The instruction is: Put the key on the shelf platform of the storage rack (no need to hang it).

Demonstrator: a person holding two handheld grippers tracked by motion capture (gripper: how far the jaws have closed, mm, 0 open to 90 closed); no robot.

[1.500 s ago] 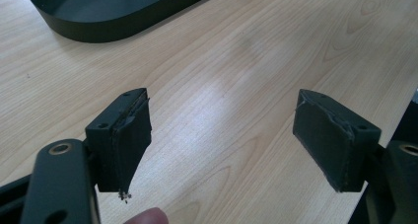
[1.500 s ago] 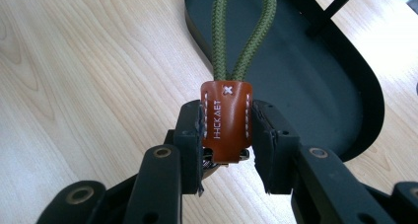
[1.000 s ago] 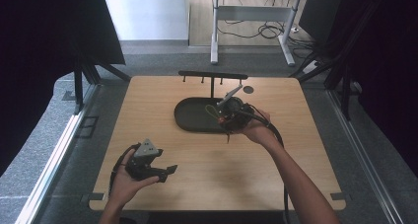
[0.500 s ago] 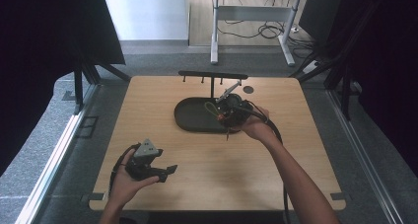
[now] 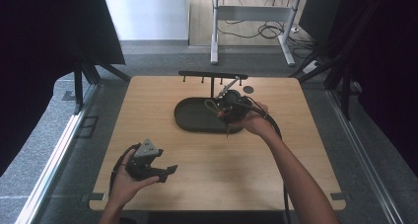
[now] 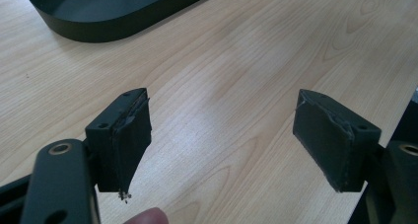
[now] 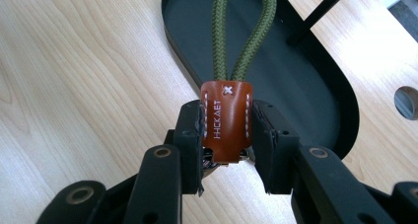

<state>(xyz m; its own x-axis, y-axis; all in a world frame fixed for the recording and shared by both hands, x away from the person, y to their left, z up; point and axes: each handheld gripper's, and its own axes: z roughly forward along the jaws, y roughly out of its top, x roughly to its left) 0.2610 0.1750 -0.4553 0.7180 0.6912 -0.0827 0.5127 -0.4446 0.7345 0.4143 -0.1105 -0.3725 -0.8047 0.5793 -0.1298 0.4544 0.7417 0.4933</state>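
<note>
The right gripper (image 7: 226, 135) is clamped on a brown leather tab (image 7: 226, 125) with white stitching and stamped lettering — a loop of olive-green cord (image 7: 244, 31) rises out of the top of the tab and arches over the black oval tray (image 7: 315, 76). From above, that right gripper (image 5: 227, 108) is held over the right end of the tray (image 5: 190, 116), just in front of a black rack with small pegs (image 5: 212, 76) standing at the far side of the wooden table (image 5: 222, 169); a small dark round hole (image 5: 248, 90) sits in the tabletop just right of the rack. The left gripper (image 5: 165, 170) is held low over the near left part of the table, well apart from the tray, its jaws spread wide with nothing between them — bare wood shows between its worn black pads (image 6: 125, 140).
</note>
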